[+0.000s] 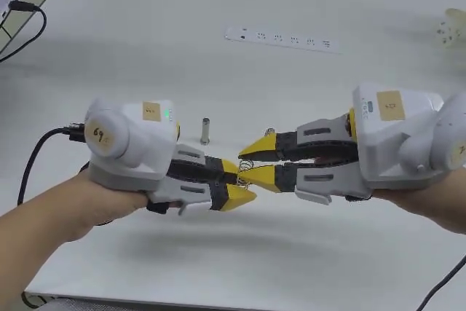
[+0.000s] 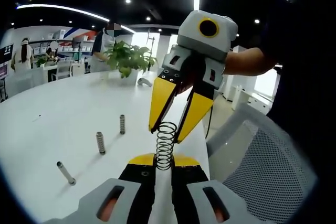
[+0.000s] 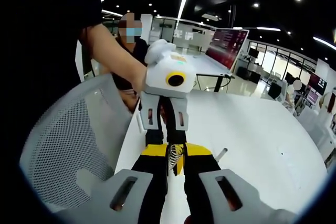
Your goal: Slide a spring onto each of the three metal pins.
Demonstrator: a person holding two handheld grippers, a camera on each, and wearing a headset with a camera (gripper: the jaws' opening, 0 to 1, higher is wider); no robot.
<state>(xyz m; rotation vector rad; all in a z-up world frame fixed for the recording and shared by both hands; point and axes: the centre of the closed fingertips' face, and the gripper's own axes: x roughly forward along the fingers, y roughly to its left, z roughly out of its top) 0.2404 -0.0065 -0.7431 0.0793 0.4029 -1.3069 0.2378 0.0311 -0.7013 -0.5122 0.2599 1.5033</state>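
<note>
A small steel spring [image 2: 165, 148] stands up out of my left gripper [image 2: 164, 160], which is shut on its lower end. My right gripper [image 2: 167, 132] faces it tip to tip, its yellow jaws open and straddling the spring's upper end. In the head view both meet above the table's near middle: left gripper [image 1: 244, 182], right gripper [image 1: 247, 167], the spring [image 1: 245, 169] between them. On the table stand two pins that look spring-covered [image 2: 100, 142] [image 2: 122, 124] and a bare pin [image 2: 65, 173]. The spring [image 3: 174, 157] also shows between my right gripper's [image 3: 176, 151] tips.
A white power strip [image 1: 282, 38] lies at the back of the white table [image 1: 131, 56]. A black cable [image 1: 29, 30] loops at the far left. One pin [image 1: 205, 130] stands just behind the grippers. A mesh chair [image 2: 262, 166] is beside the table, and people are in the background.
</note>
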